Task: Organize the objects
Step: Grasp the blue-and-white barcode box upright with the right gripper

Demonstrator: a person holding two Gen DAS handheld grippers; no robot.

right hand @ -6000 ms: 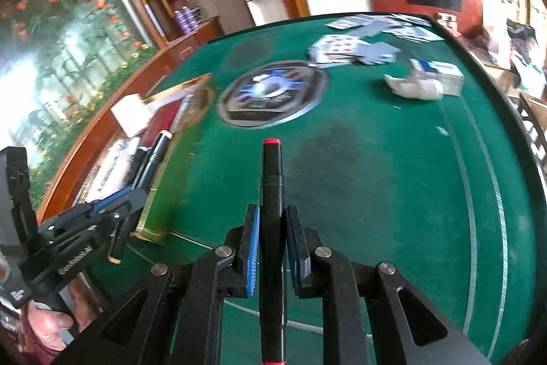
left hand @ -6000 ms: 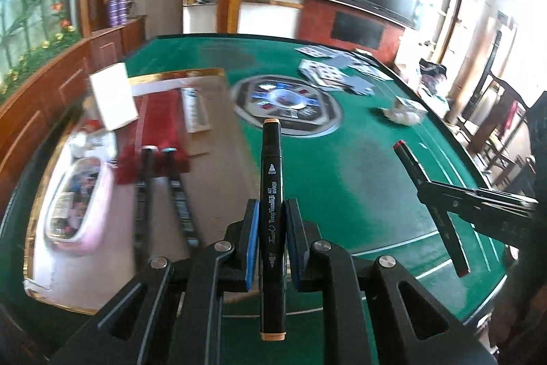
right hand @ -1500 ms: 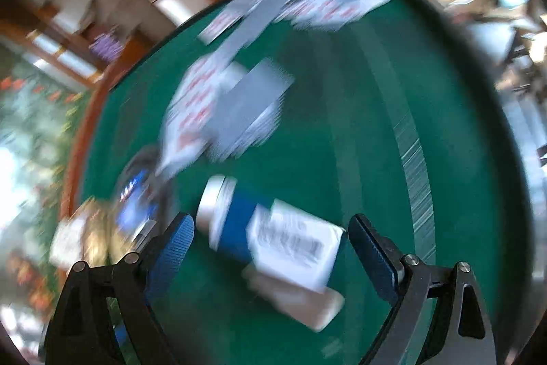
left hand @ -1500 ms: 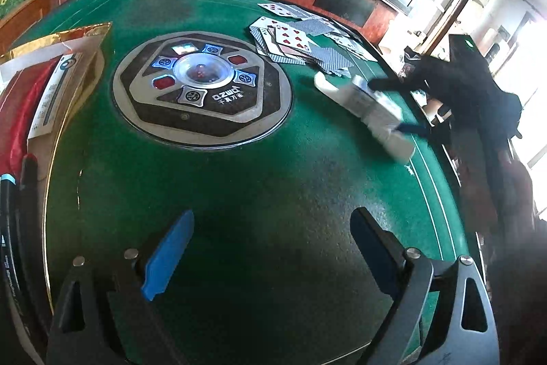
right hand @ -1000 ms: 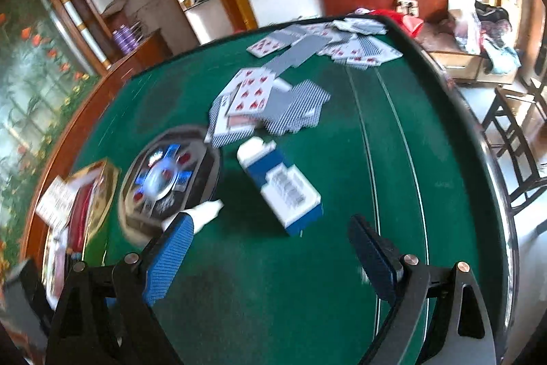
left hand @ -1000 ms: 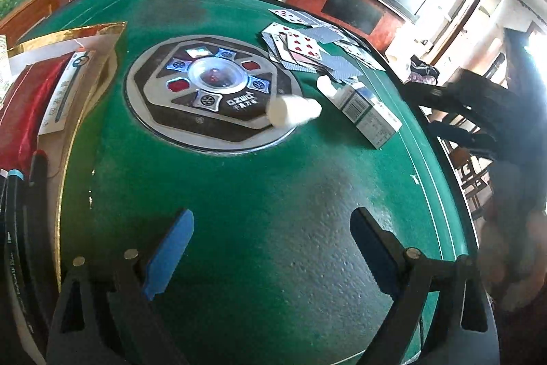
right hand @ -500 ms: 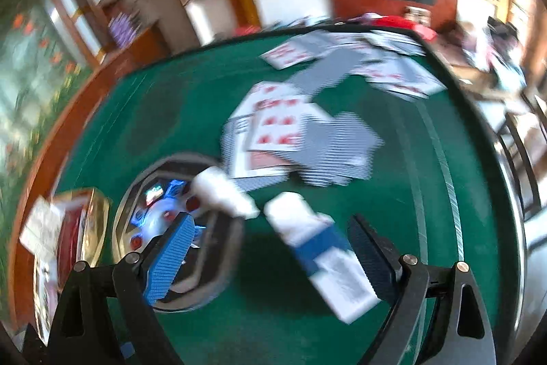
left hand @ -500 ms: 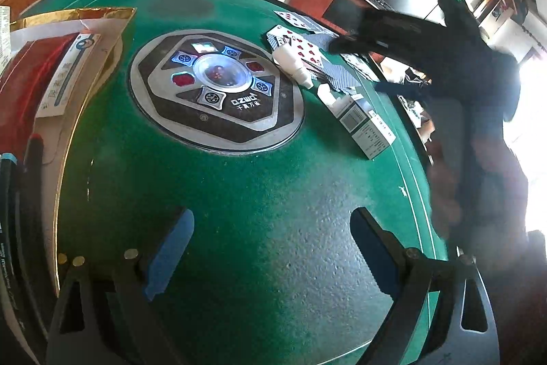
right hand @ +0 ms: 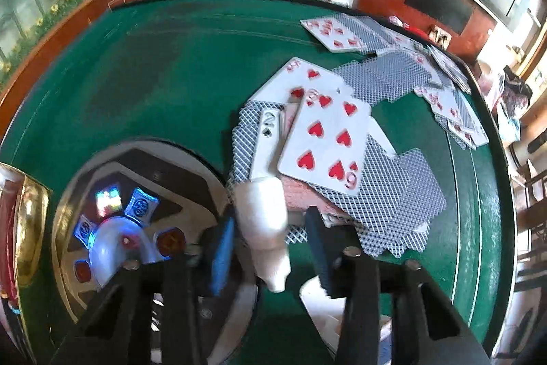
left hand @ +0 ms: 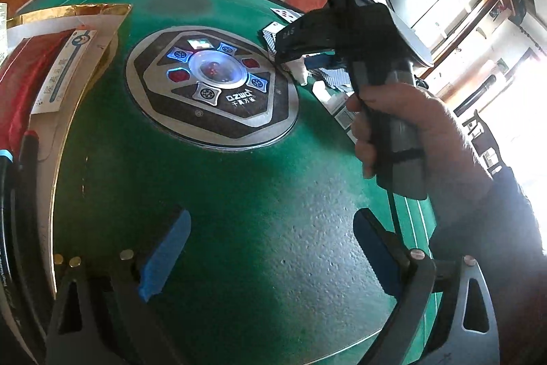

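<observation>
My right gripper [right hand: 270, 248] points steeply down over a small white bottle [right hand: 263, 218] that lies at the edge of the table's round console [right hand: 136, 228]. Its jaws are closing with the bottle between them, and a narrow gap still shows on the right side. In the left wrist view the right gripper [left hand: 290, 55] reaches the bottle [left hand: 301, 72], held by a hand [left hand: 410, 132]. A white and blue box [right hand: 324, 307] lies just below it. My left gripper [left hand: 270, 248] hangs open over bare green felt [left hand: 239, 194] with nothing between its fingers.
Playing cards [right hand: 328, 142] are strewn behind the bottle, with more toward the far right rim. A gold-edged tray [left hand: 85, 19] with red lining and several markers [left hand: 10, 194] lies at the left. The lit console [left hand: 212, 74] fills the table's middle.
The right gripper has swung left and down from the box to the white bottle, and its jaws have narrowed from wide open around it. The left gripper has stayed where it was.
</observation>
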